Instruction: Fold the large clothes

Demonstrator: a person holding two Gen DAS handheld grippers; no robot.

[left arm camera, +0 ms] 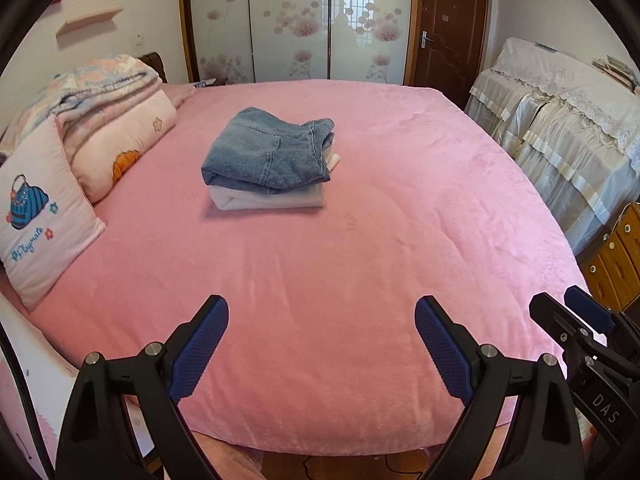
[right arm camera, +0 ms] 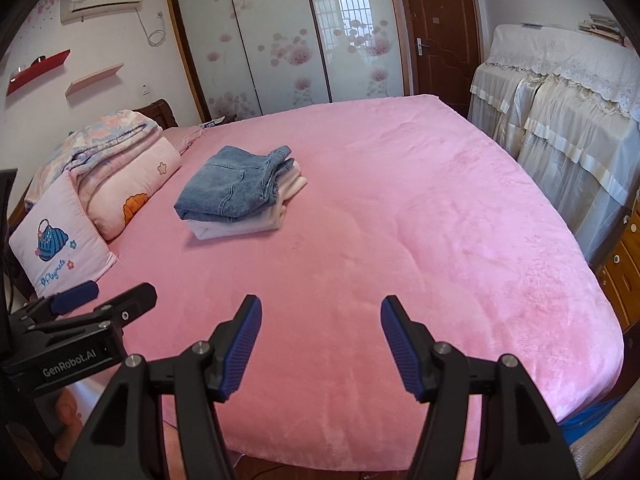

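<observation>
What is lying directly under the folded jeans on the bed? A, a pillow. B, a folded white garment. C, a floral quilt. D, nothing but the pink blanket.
B: the folded jeans sit on top of a folded white garment, whose pale edge shows beneath them in both views; the pillow and the floral quilt lie apart at the head of the bed.

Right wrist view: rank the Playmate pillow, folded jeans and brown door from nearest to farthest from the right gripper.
1. Playmate pillow, left of the right gripper, at the bed's edge.
2. Folded jeans, mid-bed, atop a white garment.
3. Brown door, far wall, beyond the bed.
</observation>
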